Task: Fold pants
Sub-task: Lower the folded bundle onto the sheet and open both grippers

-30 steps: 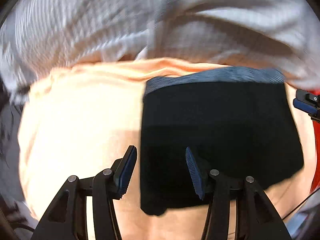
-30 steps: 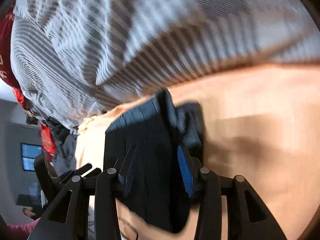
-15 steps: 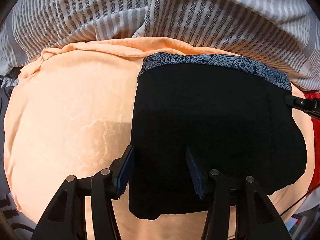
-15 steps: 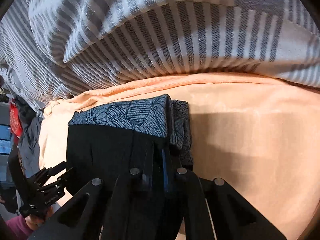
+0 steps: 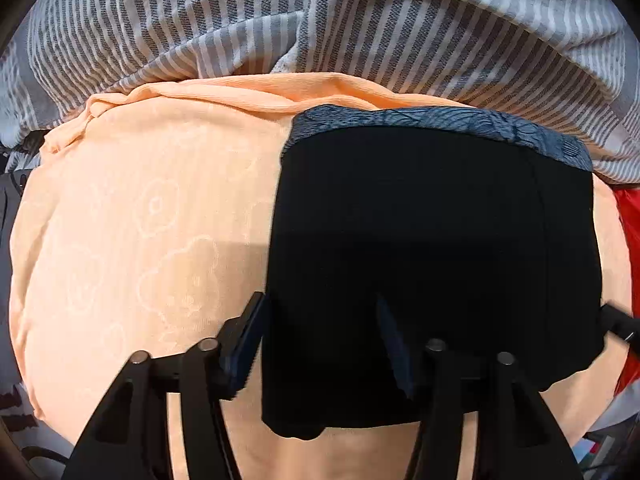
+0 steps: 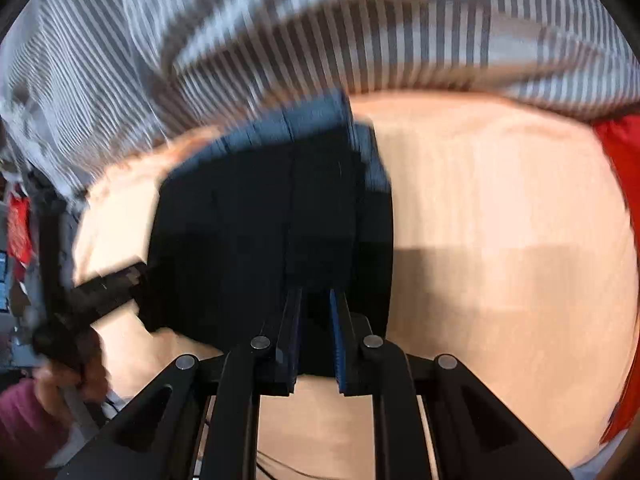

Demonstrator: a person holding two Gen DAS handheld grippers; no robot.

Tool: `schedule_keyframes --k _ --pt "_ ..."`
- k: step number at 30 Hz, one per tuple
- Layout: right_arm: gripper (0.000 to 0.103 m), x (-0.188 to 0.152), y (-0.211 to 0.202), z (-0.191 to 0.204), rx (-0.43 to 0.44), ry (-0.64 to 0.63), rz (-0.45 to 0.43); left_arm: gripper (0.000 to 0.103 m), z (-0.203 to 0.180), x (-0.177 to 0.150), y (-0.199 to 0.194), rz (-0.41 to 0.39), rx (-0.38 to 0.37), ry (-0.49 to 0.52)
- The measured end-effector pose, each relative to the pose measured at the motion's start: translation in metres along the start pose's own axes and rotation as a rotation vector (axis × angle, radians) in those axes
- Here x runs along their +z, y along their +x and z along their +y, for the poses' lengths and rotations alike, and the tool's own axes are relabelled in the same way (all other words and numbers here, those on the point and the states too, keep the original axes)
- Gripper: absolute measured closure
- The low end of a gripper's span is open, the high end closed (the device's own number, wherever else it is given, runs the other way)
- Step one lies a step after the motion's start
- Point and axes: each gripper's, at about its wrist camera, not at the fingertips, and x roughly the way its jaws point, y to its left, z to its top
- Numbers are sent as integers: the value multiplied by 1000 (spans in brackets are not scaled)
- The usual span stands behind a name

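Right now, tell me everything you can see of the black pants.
The black pants lie folded into a compact, roughly rectangular stack, flat on the peach sheet. The fabric looks matte black, with a blue-grey patterned waistband along the far edge, close to the striped blanket. The left gripper is open, its fingers astride the near-left corner. The right gripper sits nearly shut at the near edge; blur hides whether it pinches cloth.

Left view sharp and bright — right view motion-blurred, edges fisheye-bent.
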Motion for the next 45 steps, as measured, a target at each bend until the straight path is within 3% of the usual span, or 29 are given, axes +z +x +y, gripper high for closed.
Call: schedule_keyframes --k 3,5,6,12,14,22,34,35,36,37,40,45 --pt "80 -3 10 -8 -11 11 1 35 4 -1 -1 9 -5 -20" --pt "47 -4 5 -15 -61 28 -9 34 6 -1 -4 18 1 -26" --pt "42 -4 3 -19 -68 40 -10 34 6 -2 -6 22 5 -25" --pt "40 -15 -9 -34 -61 120 6 34 3 -4 -15 42 41 -13" --pt "29 -20 -13 -32 -42 135 10 34 2 -6 -20 44 46 -11" --pt "21 -34 -19 -18 11 159 4 33 -1 -17 -40 45 56 12" --pt "20 -48 -27 -4 16 188 -10 33 5 -27 -49 73 22 28" --pt "19 -49 -27 -1 15 191 -12 30 5 -28 -50 72 20 33" --pt "19 -49 -27 1 13 193 -12 11 6 -29 -51 74 20 37" --pt "18 -50 -28 3 13 196 -13 5 7 -29 -51 73 12 41" --pt "17 -53 -27 10 9 197 -15 3 10 -33 -53 60 2 60" --pt "14 -61 -23 28 -21 187 9 3 23 -45 -50 108 -8 61"
